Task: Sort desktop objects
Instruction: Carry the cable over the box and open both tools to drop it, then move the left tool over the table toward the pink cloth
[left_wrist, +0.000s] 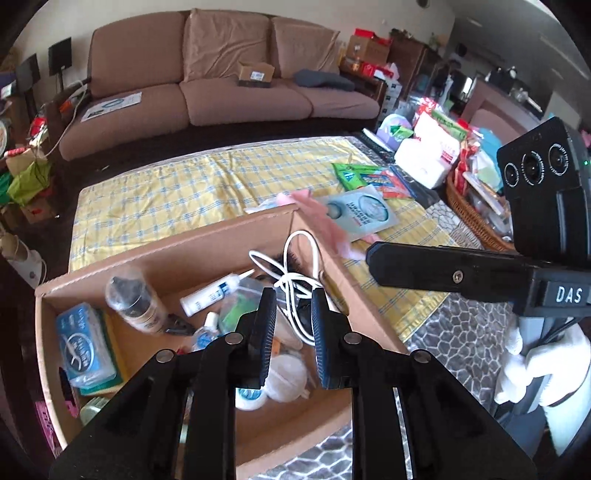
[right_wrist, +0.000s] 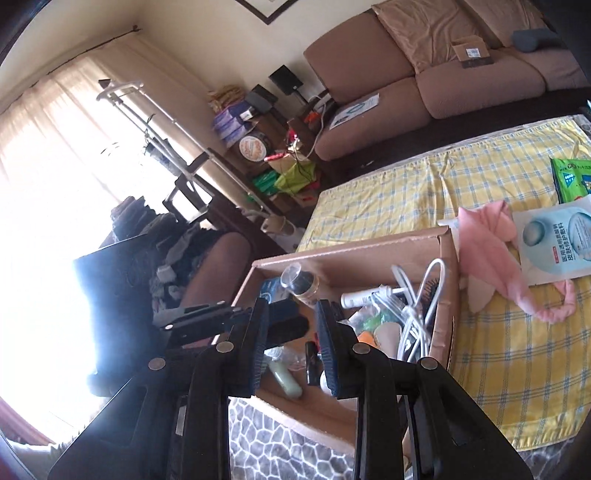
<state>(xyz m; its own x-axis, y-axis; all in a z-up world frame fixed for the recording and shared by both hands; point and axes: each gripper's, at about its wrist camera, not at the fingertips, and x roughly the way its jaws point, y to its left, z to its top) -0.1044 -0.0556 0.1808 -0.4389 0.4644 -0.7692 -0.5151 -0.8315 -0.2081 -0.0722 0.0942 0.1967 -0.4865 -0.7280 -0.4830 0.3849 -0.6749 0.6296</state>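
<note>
**A:** How do the tongs stand?

**B:** The left gripper (left_wrist: 293, 317) hangs over the cardboard box (left_wrist: 207, 236), jaws parted by a narrow gap with nothing between them. The right gripper (right_wrist: 291, 328) hovers over the box's near corner, jaws likewise apart and empty.

**A:** And what lies closest beneath them?

**B:** In the left wrist view, a white cable (left_wrist: 295, 273) coils just ahead of the left fingertips, inside the box. Beside it, to the left, lie a white tube (left_wrist: 210, 293), a clear-capped bottle (left_wrist: 135, 304) and a blue tissue pack (left_wrist: 83, 343) against the left wall.

**A:** Anything still outside the box?

**B:** Yes. A pink cloth (right_wrist: 491, 254) drapes on the yellow checked cloth (right_wrist: 388, 195), touching the box's right wall, well to the right of the right gripper. Its upper part overlaps a pale blue mask packet (right_wrist: 554, 240). Beyond that sits a green packet (right_wrist: 570, 181).

**A:** And farther back?

**B:** A wicker basket (left_wrist: 469, 214) of packages at the table's right edge, then a brown sofa (left_wrist: 221, 74) along the wall.
</note>
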